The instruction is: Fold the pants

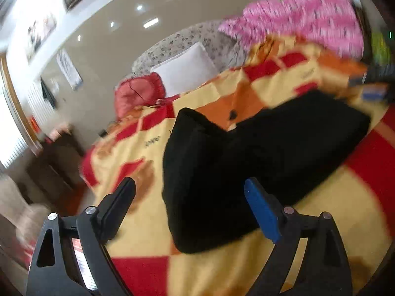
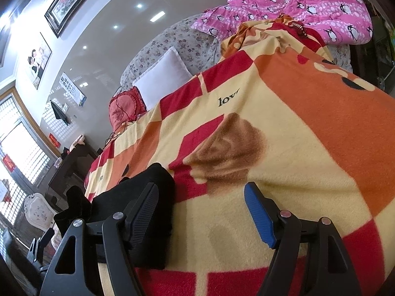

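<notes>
The black pants [image 1: 259,153] lie folded in a thick bundle on a yellow, red and orange blanket [image 1: 148,222]. My left gripper [image 1: 190,192] hovers just short of the bundle's near end. It is open, and its black and blue fingers stand wide apart with nothing pressed between them. The left wrist view is blurred. In the right wrist view the same pants [image 2: 153,180] lie at the lower left, partly behind the black finger [image 2: 145,209]. My right gripper [image 2: 201,197] is open over bare blanket [image 2: 284,172], beside the bundle's end.
A pink penguin-print quilt [image 2: 296,2] is heaped at the far end of the bed. A white pillow [image 2: 163,79] and a red cushion [image 2: 123,108] lie by the flowered headboard. Dark furniture [image 2: 74,162] and a pale chair [image 2: 37,212] stand left of the bed's edge.
</notes>
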`<state>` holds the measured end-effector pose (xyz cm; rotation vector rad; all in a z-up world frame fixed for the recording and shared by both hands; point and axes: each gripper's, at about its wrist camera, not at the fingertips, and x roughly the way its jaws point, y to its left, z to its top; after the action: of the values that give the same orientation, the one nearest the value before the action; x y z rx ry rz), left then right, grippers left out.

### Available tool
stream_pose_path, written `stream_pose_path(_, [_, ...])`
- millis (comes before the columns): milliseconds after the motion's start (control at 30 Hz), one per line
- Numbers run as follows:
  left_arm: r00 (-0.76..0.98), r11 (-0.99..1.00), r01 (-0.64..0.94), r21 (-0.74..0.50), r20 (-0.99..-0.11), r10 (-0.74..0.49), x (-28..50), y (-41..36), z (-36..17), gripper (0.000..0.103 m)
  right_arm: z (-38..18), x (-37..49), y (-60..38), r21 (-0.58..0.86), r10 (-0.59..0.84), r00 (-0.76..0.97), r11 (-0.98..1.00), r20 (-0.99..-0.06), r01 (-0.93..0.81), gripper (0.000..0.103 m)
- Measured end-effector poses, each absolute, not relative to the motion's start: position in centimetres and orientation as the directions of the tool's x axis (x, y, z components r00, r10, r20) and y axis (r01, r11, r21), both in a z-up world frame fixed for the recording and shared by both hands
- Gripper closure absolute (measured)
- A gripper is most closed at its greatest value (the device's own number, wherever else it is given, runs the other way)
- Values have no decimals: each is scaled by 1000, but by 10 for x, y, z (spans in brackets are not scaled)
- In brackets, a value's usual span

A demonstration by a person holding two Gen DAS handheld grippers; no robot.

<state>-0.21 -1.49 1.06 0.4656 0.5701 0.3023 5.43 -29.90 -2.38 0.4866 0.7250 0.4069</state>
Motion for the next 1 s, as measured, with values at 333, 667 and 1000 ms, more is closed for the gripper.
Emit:
stream_pose_path(333, [804,852,-236,467,-399,442,9,0,15,88,-24,54,-300,553,511,682,813,-524,-184,29])
stream_pose_path(667, [904,938,-196,284,-318,285,-15,-15,78,94,-23,55,-298,549,507,682,816,-527,-182,29])
stream_pose_path(1000, [934,937,78,341,-353,51,10,-139,67,95,-23,54,-299,554,515,680,811,-523,-189,29])
